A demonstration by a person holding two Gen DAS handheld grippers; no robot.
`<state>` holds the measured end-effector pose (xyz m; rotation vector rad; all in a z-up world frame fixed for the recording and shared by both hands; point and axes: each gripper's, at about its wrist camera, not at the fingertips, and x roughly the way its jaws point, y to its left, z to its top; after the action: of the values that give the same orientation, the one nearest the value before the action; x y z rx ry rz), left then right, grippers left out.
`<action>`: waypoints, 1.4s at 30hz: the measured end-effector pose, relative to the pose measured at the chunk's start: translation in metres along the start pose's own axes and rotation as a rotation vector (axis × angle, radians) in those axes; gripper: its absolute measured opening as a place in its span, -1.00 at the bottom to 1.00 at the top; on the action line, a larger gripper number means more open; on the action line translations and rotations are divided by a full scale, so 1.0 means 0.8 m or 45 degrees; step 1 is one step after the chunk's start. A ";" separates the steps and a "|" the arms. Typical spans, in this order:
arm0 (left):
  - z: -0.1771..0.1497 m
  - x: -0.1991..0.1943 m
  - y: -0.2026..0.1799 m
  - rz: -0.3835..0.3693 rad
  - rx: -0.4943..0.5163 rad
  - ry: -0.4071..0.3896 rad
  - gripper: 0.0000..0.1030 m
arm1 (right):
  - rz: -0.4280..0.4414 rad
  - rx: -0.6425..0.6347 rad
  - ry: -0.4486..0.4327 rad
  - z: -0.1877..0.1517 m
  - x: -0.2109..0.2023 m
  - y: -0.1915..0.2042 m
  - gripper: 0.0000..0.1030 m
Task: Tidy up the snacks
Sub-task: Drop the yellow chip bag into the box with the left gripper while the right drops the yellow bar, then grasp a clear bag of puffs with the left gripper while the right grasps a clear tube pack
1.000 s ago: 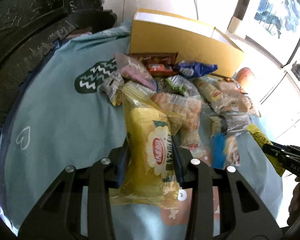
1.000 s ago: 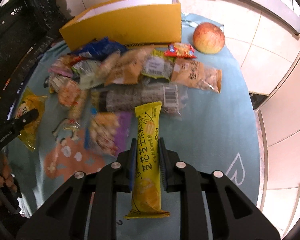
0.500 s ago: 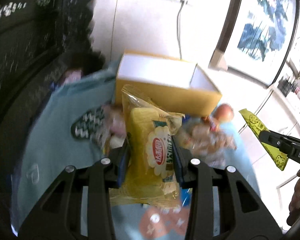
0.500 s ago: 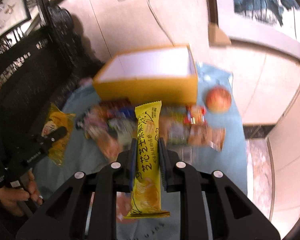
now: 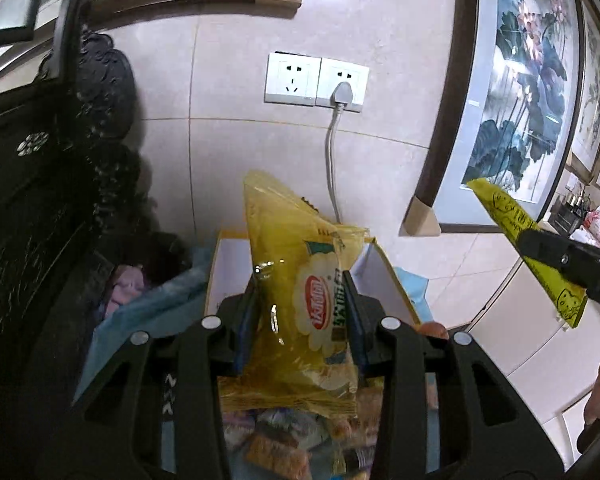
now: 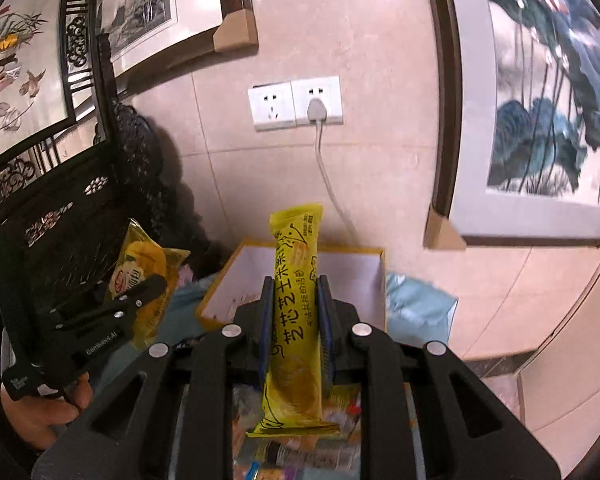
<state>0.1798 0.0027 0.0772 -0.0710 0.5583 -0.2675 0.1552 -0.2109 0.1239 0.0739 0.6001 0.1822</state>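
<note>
The left gripper (image 5: 300, 312) pinches a yellow snack bag (image 5: 300, 280), the right gripper (image 6: 294, 312) a yellow corn stick packet (image 6: 294, 300), both aloft near the open yellow box (image 6: 352, 276); next, lower and release inside

The wall (image 5: 240, 152) behind is faced with large beige glossy tiles, with a bright patch of light reflected near its top. A white double socket (image 5: 317, 80) sits on it, a grey plug (image 5: 342, 94) in its right half and a cord (image 5: 332, 160) hanging straight down. To the right hangs a framed painting (image 5: 512, 92) of lotus flowers and dark leaves, cardboard guards on its frame corners. To the left stands dark carved wooden furniture (image 5: 40, 200) with openwork panels. Another framed picture (image 6: 140, 4) hangs high on the left, beside a panel painted with birds (image 6: 16, 68). Pale cabinet fronts (image 5: 520, 332) fill the lower right.
</note>
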 end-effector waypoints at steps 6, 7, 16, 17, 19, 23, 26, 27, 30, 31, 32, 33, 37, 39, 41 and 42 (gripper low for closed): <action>0.023 0.046 -0.004 0.010 0.024 0.016 -0.26 | -0.017 -0.002 0.018 0.018 0.041 -0.015 -0.61; 0.026 0.054 -0.004 0.014 0.027 0.019 -0.26 | -0.022 0.002 0.024 0.021 0.052 -0.019 -0.61; 0.051 0.161 0.016 0.096 0.038 0.092 0.84 | -0.162 0.045 0.089 0.043 0.160 -0.047 -0.18; 0.047 0.166 0.019 0.096 0.044 0.115 0.84 | -0.157 0.056 0.089 0.039 0.160 -0.051 -0.18; 0.034 0.165 0.030 0.096 0.036 0.118 0.84 | -0.144 0.058 0.100 0.025 0.160 -0.056 -0.18; -0.003 0.157 0.050 0.101 -0.021 0.160 0.84 | -0.121 0.042 0.164 -0.012 0.156 -0.060 -0.18; -0.038 0.143 0.054 0.127 -0.045 0.192 0.84 | -0.062 0.032 0.230 -0.052 0.148 -0.058 -0.18; -0.053 0.137 0.053 0.119 -0.051 0.214 0.84 | -0.044 0.020 0.254 -0.068 0.146 -0.055 -0.18; -0.096 0.119 0.048 0.125 -0.032 0.254 0.84 | 0.019 -0.063 0.369 -0.131 0.140 -0.042 -0.18; -0.109 0.113 0.048 0.124 -0.034 0.268 0.84 | 0.049 -0.091 0.409 -0.156 0.137 -0.038 -0.18; -0.122 0.109 0.047 0.120 -0.040 0.287 0.84 | 0.077 -0.113 0.446 -0.181 0.134 -0.035 -0.18; -0.139 0.104 0.047 0.111 -0.047 0.317 0.84 | 0.094 -0.125 0.472 -0.197 0.132 -0.032 -0.18; -0.191 0.090 0.043 0.119 -0.052 0.383 0.84 | 0.148 -0.227 0.544 -0.275 0.118 -0.019 -0.18; -0.215 0.084 0.038 0.117 -0.039 0.416 0.84 | 0.152 -0.292 0.544 -0.300 0.112 -0.014 -0.18; -0.231 0.084 0.034 0.121 -0.018 0.441 0.84 | 0.149 -0.372 0.540 -0.321 0.109 -0.009 -0.18; -0.242 0.085 0.031 0.121 -0.004 0.455 0.84 | 0.146 -0.400 0.547 -0.328 0.108 -0.007 -0.18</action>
<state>0.1379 0.0098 -0.1246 0.0010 0.9150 -0.1874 0.0774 -0.1953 -0.1405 -0.2413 0.9883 0.4075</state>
